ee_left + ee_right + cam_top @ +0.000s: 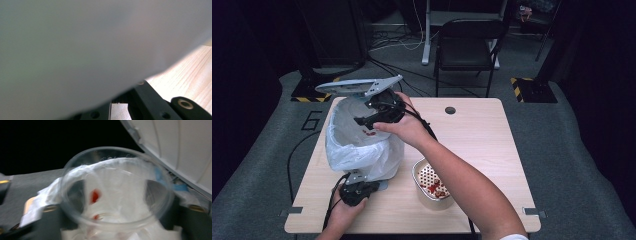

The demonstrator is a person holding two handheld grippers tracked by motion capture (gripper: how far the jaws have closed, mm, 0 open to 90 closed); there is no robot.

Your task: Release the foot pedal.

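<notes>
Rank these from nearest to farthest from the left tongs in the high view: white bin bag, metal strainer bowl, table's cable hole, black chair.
1. White bin bag: right against the left tongs, just beyond them.
2. Metal strainer bowl: to their right, near the table's front edge.
3. Cable hole: at the far edge of the table.
4. Black chair: on the floor beyond the table.

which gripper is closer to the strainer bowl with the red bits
Left. The left gripper sits near the strainer bowl, at the bag's base; the right gripper is above the bag.
</notes>
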